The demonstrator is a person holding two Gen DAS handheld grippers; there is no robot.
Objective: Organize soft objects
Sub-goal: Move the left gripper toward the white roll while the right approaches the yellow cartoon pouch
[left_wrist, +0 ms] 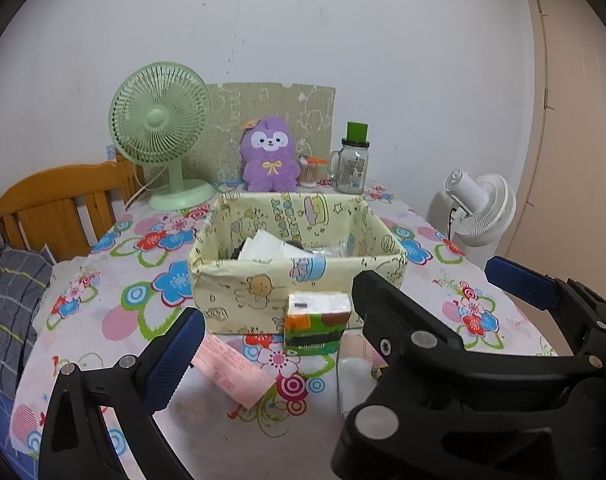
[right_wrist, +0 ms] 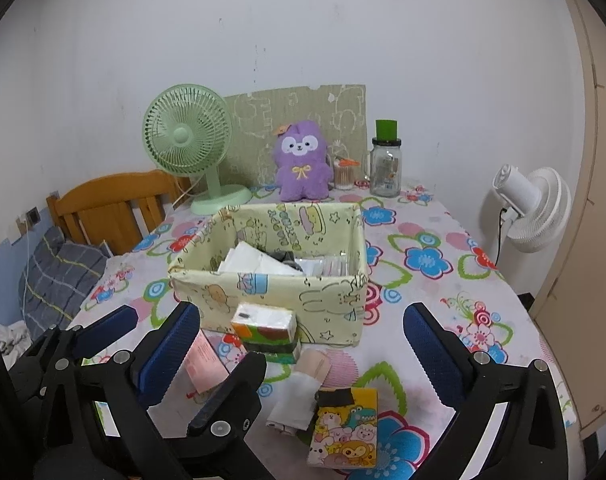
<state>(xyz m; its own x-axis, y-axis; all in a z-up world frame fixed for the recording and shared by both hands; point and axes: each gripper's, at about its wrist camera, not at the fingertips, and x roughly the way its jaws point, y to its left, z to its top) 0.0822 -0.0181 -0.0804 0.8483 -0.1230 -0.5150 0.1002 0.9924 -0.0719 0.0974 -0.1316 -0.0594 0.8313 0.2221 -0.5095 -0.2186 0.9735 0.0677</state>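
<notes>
The right gripper (right_wrist: pixel 301 338) is hanging over the table with its blue, dimpled pads spread wide and nothing between them. The left gripper (right_wrist: pixel 127 332) is sitting just beside it; in its own view one blue pad shows at the lower left, and I cannot tell which of the other fingers is its mate, so I cannot tell how far it is open; nothing is showing in its grip.

Just ahead of both, a tissue pack (right_wrist: pixel 265 330) in glossy orange, green and black wrap is standing against the front wall of the fabric storage box (right_wrist: pixel 271 300), a soft pale-yellow bin printed with cartoon bears and "HAPPY BIRTHDAY" inside. White packets are lying in it. Closer in, a cartoon-animal tissue pack (right_wrist: pixel 345 428), a white folded packet (right_wrist: pixel 293 404) and a pink slip (right_wrist: pixel 205 364) are lying flat on the flowered tablecloth (right_wrist: pixel 423 260).

At the back, a purple plush toy (right_wrist: pixel 301 162) is sitting upright between a mint-green desk fan (right_wrist: pixel 187 136) and a glass mug jar with green lid (right_wrist: pixel 386 160). Patterned cardboard is leaning on the white wall. A white fan (right_wrist: pixel 537 204) is standing to the right, a wooden chair (right_wrist: pixel 111 204) to the left.
</notes>
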